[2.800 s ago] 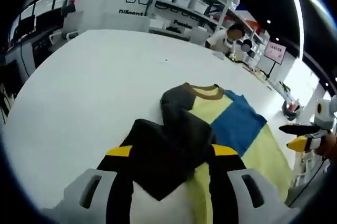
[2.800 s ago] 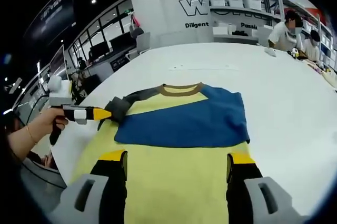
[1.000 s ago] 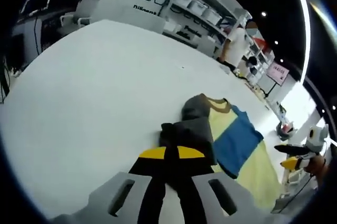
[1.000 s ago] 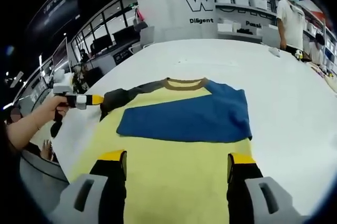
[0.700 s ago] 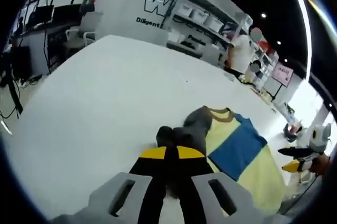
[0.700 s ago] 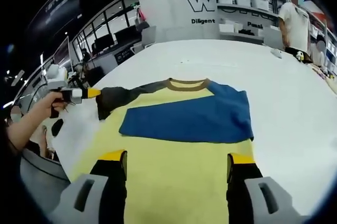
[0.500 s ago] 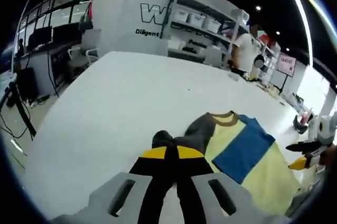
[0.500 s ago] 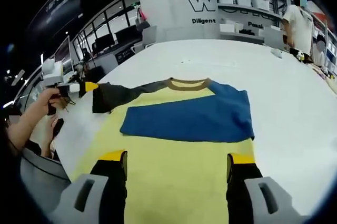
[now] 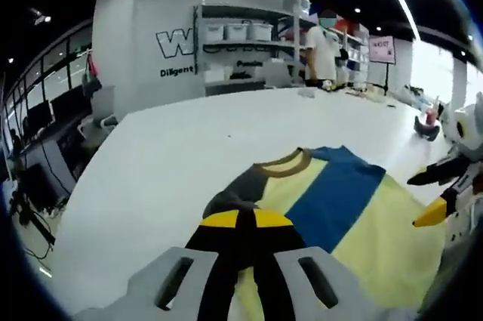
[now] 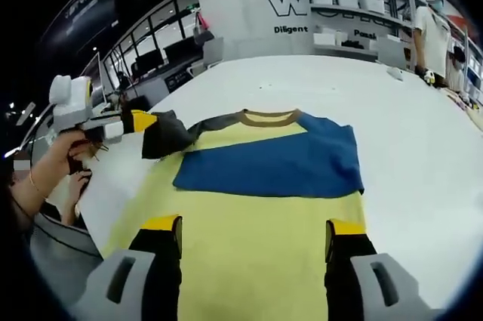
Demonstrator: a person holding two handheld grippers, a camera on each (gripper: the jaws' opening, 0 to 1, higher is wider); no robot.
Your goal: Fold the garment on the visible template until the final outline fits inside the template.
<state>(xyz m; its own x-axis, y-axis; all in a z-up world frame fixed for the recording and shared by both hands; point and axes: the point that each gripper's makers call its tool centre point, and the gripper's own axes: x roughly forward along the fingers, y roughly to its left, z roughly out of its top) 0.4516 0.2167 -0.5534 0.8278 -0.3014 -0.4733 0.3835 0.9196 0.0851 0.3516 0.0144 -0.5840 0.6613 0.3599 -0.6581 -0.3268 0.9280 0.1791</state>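
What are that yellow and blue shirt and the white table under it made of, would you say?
The shirt looks like soft knit fabric, probably cotton: matte, lying limp and flat, with a ribbed-looking brown collar. Its dark sleeve bunches where the left gripper pinches it. The table seems a smooth, hard white surface, perhaps laminate; it has a faint sheen.

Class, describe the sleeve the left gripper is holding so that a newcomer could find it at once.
Start at the white table and find the yellow shirt lying flat on it. Follow the brown collar out to the side where the left gripper is shut. The sleeve there is dark grey, unlike the blue sleeve folded across the chest.
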